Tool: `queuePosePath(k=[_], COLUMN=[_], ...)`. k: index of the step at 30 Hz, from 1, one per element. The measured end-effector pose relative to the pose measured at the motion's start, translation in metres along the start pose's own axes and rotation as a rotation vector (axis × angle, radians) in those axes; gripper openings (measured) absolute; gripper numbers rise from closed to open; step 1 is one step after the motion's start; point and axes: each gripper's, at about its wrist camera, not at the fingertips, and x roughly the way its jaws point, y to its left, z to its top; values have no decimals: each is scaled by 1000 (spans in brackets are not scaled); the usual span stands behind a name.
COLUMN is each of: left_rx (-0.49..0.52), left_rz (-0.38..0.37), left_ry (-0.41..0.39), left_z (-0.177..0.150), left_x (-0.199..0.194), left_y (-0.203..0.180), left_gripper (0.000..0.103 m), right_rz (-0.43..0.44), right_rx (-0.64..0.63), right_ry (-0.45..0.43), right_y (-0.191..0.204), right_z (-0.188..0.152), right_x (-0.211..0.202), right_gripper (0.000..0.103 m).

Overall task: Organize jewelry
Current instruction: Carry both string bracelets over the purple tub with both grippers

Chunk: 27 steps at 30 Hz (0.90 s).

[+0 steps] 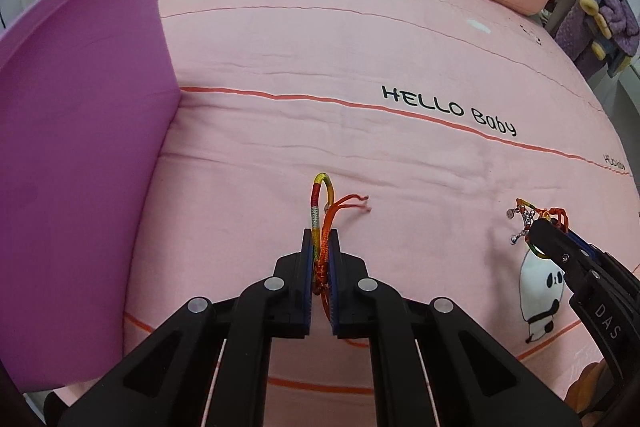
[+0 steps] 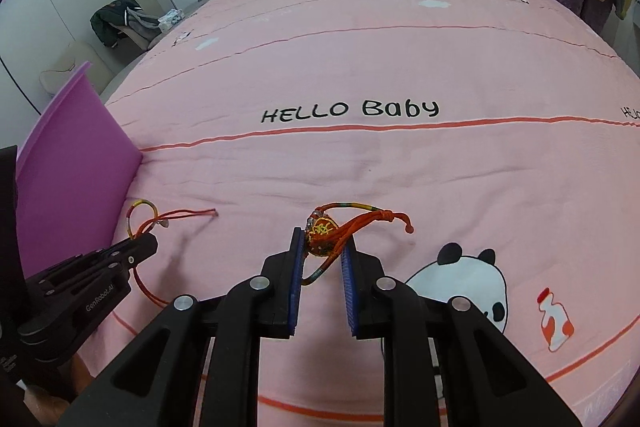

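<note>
Red cord bracelet [image 1: 320,223] pinched inside left tool [image 1: 320,247].

A: The purple board [image 1: 80,155] runs off the left edge, so its full shape can't be told.
B: The cord [image 1: 322,259] is partly hidden between the left tool [image 1: 321,247] pads.
A: The charm [image 2: 320,239] is half covered in the right tool [image 2: 322,251]. Its pattern is too small to read.
</note>
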Motion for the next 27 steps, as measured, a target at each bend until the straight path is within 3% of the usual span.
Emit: queuePosePath(k=[7,15,27], left_rx=[-35,-46,-102], left_rz=[11,45,145], left_ry=[-57,-151,-251], left_z=[-6,10,31], left_x=[-74,-159,-237], left_y=[21,44,119], left_gripper=[7,7,7], right_rz=[33,113,279], right_rx=[-66,-142,-299], right_ry=[-44,-88,-96], right_y=[41,102,221], right_z=[-3,10,32], right_x=[-58,-113,-139], right_gripper=[18,18,18])
